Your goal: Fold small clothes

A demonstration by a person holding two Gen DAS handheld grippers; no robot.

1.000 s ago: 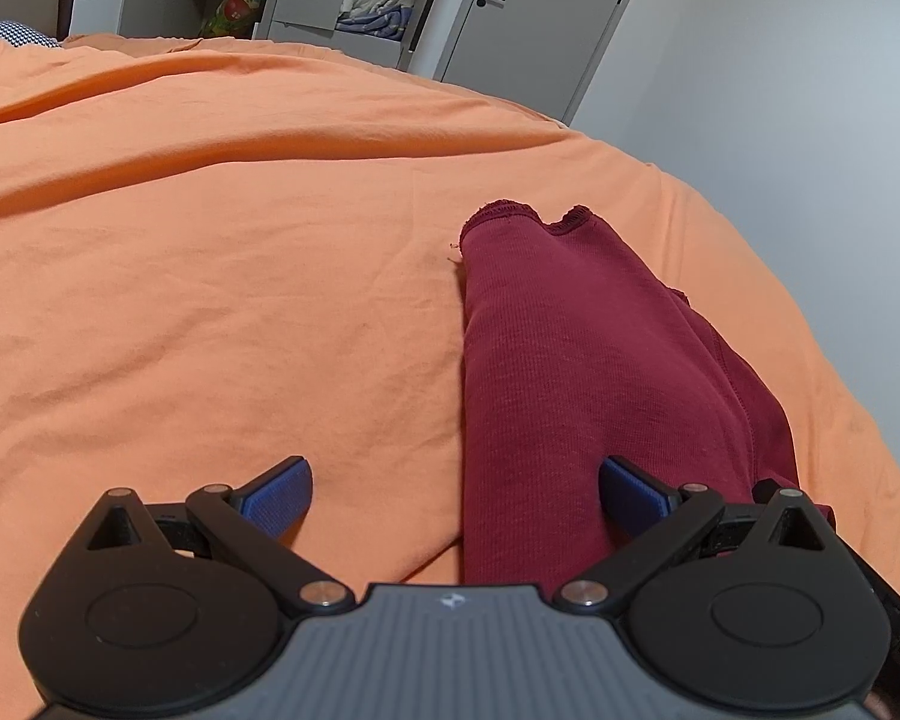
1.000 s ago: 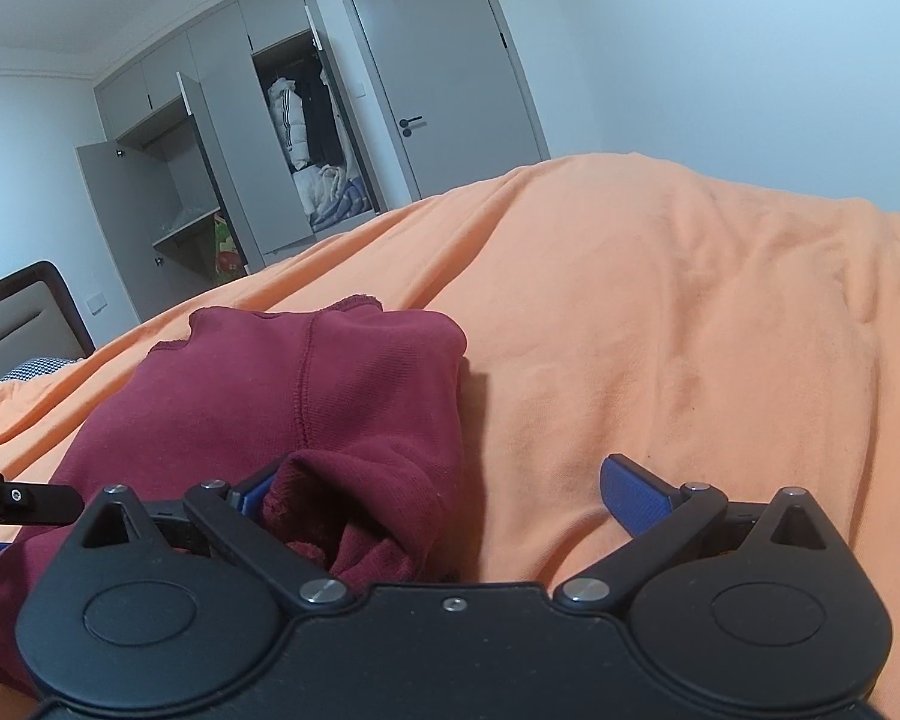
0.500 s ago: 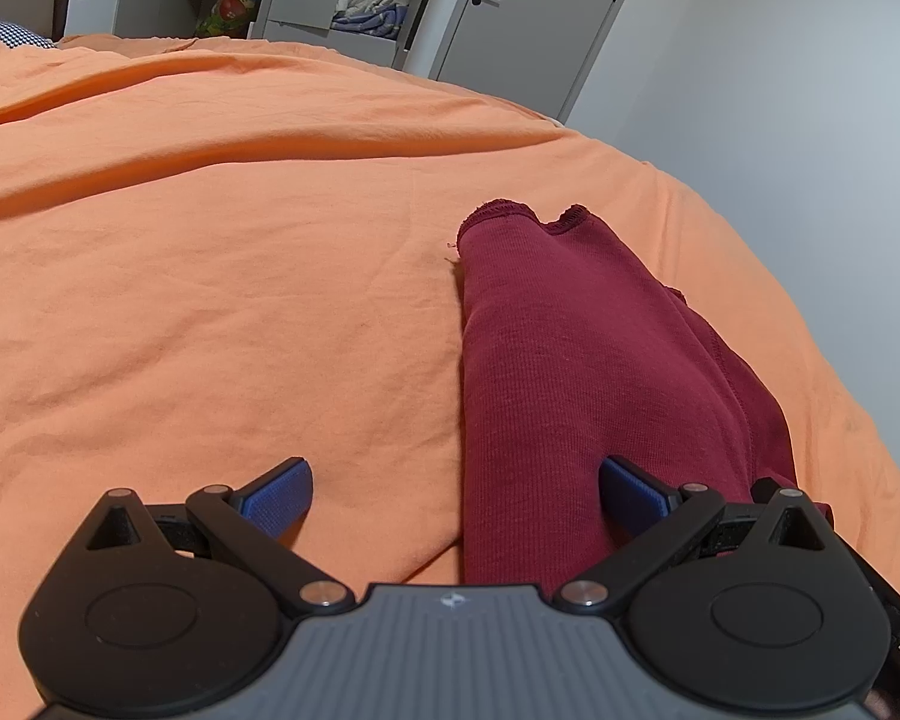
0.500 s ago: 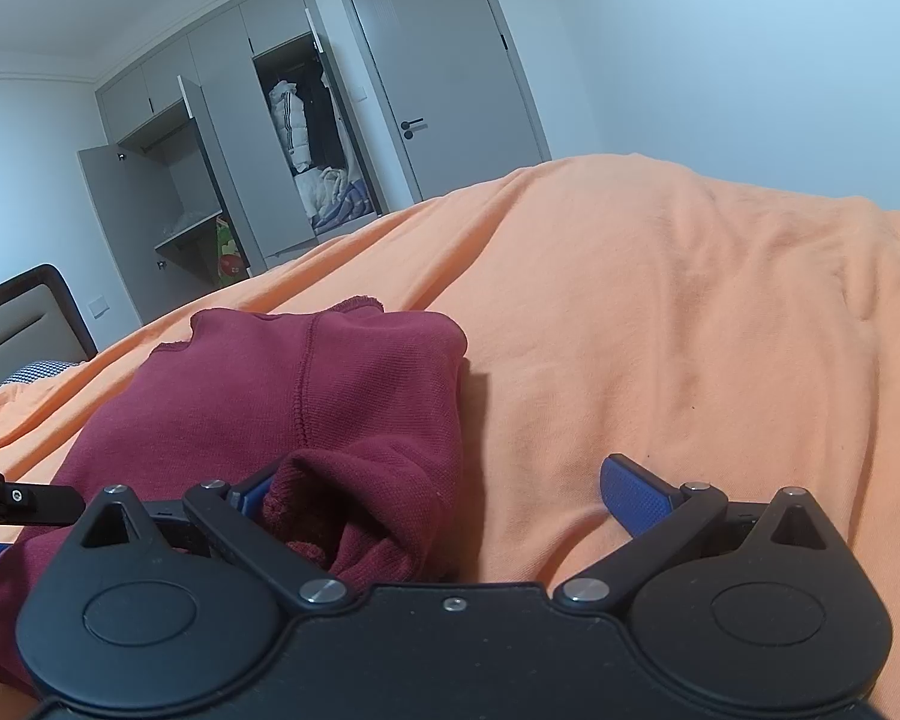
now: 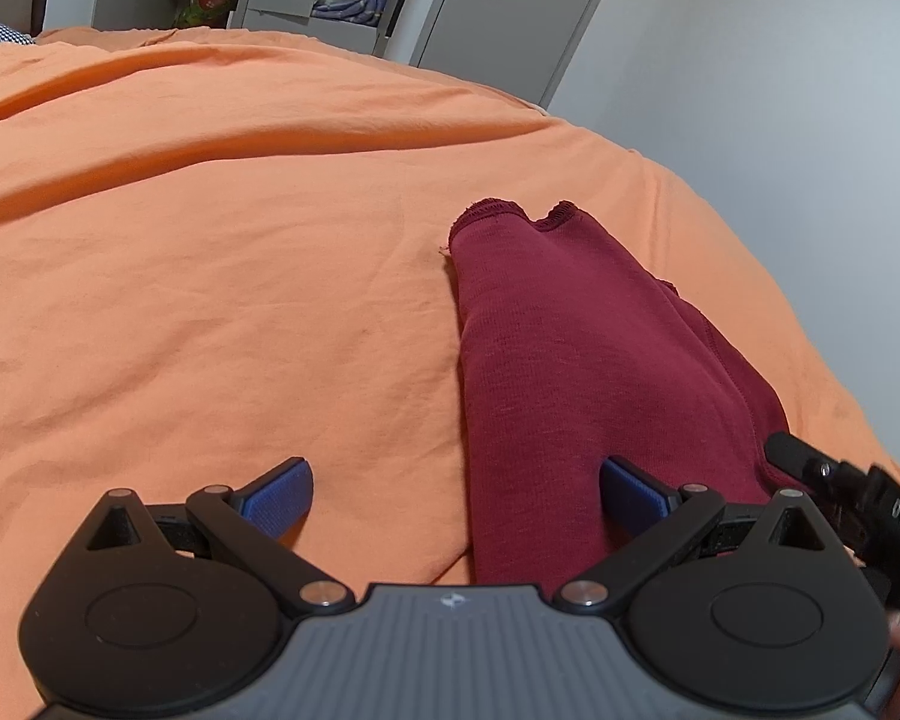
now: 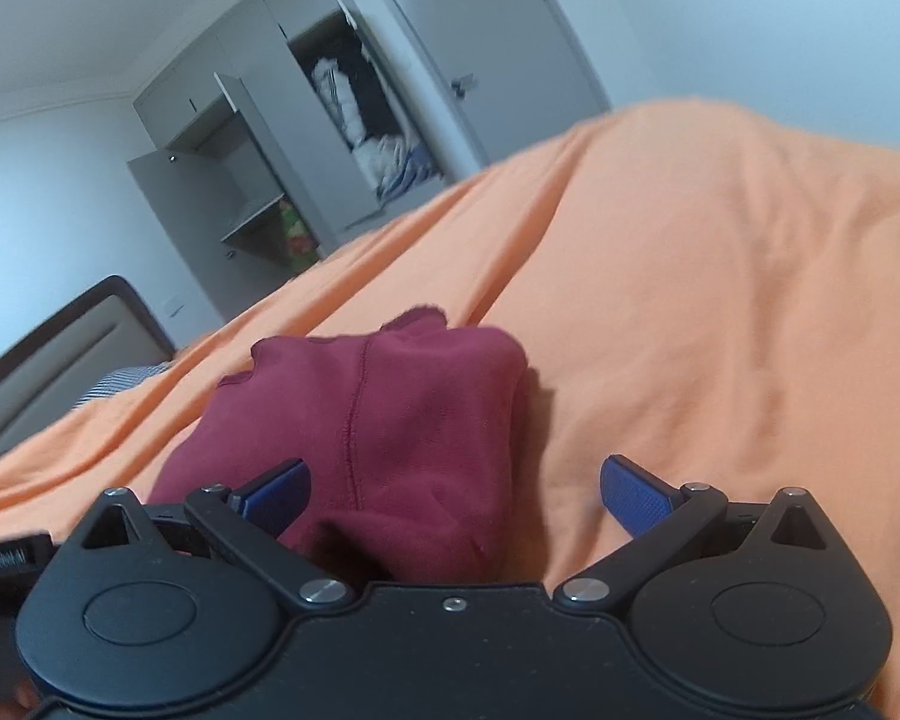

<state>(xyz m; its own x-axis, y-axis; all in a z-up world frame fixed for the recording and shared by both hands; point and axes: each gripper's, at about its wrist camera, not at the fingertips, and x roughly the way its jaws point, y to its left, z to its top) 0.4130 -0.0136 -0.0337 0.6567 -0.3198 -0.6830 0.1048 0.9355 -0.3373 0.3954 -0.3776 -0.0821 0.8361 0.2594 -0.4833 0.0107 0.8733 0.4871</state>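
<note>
A dark-red knit garment (image 5: 576,372), folded into a long strip, lies on the orange bedsheet (image 5: 210,276). Both the left hand-held gripper (image 5: 455,489) and right hand-held gripper (image 6: 453,489) hang wide apart at its near end, probably placed to seize that end for another fold.

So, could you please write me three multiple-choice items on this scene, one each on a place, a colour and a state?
1. Where does the garment lie?
A. on the orange bedsheet
B. inside the wardrobe
C. on the floor

2. What colour is the garment?
A. navy
B. dark red
C. grey

3. How do the left gripper and the right gripper stand?
A. both shut
B. one shut on cloth
C. both open

Key: 1 A, orange sheet surrounds it; 2 B, it shows dark red in both views; 3 C, the blue pads stand wide apart.
</note>
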